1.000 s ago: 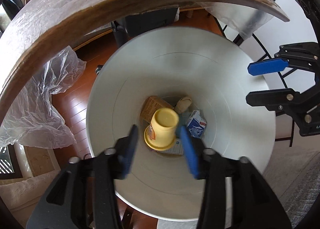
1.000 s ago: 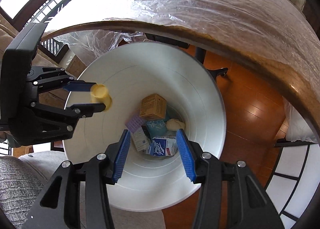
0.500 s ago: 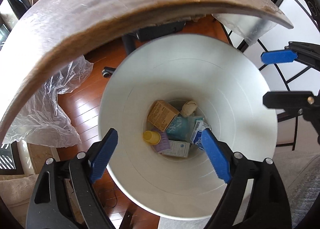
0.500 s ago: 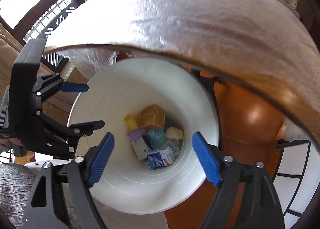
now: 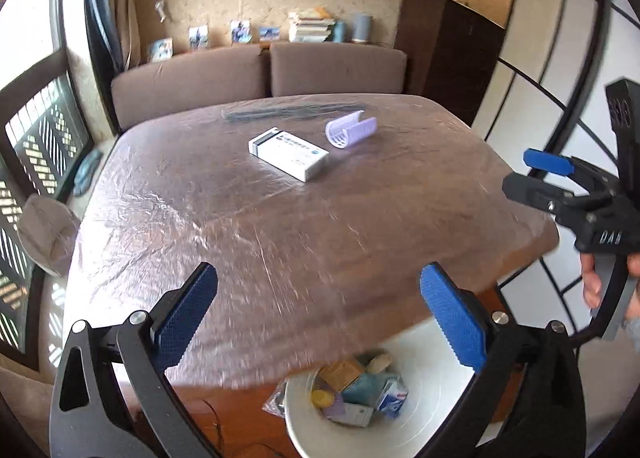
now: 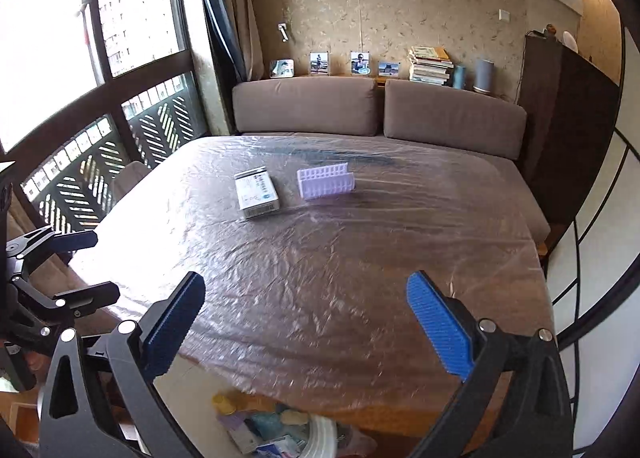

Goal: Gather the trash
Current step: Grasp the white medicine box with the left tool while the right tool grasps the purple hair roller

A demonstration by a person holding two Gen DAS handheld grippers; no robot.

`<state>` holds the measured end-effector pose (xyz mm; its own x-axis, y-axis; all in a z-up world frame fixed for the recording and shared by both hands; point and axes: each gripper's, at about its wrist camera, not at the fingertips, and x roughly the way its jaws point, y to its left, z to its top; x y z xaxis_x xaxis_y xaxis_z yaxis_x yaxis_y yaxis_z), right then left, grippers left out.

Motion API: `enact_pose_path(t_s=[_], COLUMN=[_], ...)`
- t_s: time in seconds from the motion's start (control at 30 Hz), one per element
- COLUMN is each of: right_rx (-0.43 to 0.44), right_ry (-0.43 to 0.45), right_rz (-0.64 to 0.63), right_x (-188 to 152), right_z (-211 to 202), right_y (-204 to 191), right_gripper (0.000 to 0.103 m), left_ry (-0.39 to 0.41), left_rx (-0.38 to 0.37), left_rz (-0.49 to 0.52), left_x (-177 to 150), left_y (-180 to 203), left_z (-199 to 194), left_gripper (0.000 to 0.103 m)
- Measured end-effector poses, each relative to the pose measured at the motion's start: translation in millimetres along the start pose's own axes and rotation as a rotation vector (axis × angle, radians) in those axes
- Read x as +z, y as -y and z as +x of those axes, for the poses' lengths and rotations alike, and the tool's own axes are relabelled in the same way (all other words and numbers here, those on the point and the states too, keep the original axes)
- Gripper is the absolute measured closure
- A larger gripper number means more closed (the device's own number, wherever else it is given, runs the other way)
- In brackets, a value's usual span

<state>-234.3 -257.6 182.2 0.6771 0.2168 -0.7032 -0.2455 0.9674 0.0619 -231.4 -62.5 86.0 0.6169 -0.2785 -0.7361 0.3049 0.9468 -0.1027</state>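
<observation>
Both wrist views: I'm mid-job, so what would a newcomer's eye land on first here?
Probably the white carton and the lilac slotted holder, side by side toward the far end of the plastic-wrapped table. Next, the white bin on the floor below the near edge, holding a yellow cup and small cartons. The left gripper and right gripper hang above the table, jaws opening, nothing between them.

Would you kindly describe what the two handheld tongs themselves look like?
Both tongs, left and right, have matte black angular frames with triangular cut-outs and silver screws. Each finger carries a flat, bright blue textured pad. Seen from the left camera, the right one's body shows white lettering.
</observation>
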Motion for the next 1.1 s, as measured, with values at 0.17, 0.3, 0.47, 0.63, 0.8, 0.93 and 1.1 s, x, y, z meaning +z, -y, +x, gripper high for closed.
enact_pose_path(t_s=[0.17, 0.3, 0.47, 0.63, 0.8, 0.93, 1.1], right_rx=[-0.053, -0.088, -0.091, -0.065, -0.038, -0.001, 0.026], right_ry=[-0.028, -0.078, -0.159, -0.209, -0.242, -0.256, -0.258], right_rz=[0.008, -0.014, -0.019, -0.007, 0.014, 0.018, 0.035], right_x=[43.7, 71.7, 94.2, 106.3, 110.9, 112.6, 111.0], right_z=[55.9, 109.2, 173.5, 218.1, 247.5, 261.9, 266.8], right_y=[7.0, 14.1, 23.2, 29.5, 37.7, 40.2, 42.0], right_gripper=[0.004, 0.004, 0.004, 0.004, 0.005, 0.014, 0.031], left_ry=[-0.019, -0.058, -0.103, -0.126, -0.134, -0.132, -0.112], left_rx=[0.025, 0.092, 0.136, 0.148, 0.181, 0.196, 0.214], left_rz=[-0.062, -0.050, -0.071, -0.114, -0.137, -0.157, -0.142], left_x=[40.3, 63.2, 79.2, 87.5, 95.4, 99.9, 105.8], left_y=[-10.1, -5.4, -0.8, -5.6, -9.8, -12.7, -12.4], left_z=[50.9, 88.6, 131.9, 162.9, 181.2, 189.9, 191.7], left_gripper=[0.001, 0.001, 0.001, 0.001, 0.012, 0.019, 0.043])
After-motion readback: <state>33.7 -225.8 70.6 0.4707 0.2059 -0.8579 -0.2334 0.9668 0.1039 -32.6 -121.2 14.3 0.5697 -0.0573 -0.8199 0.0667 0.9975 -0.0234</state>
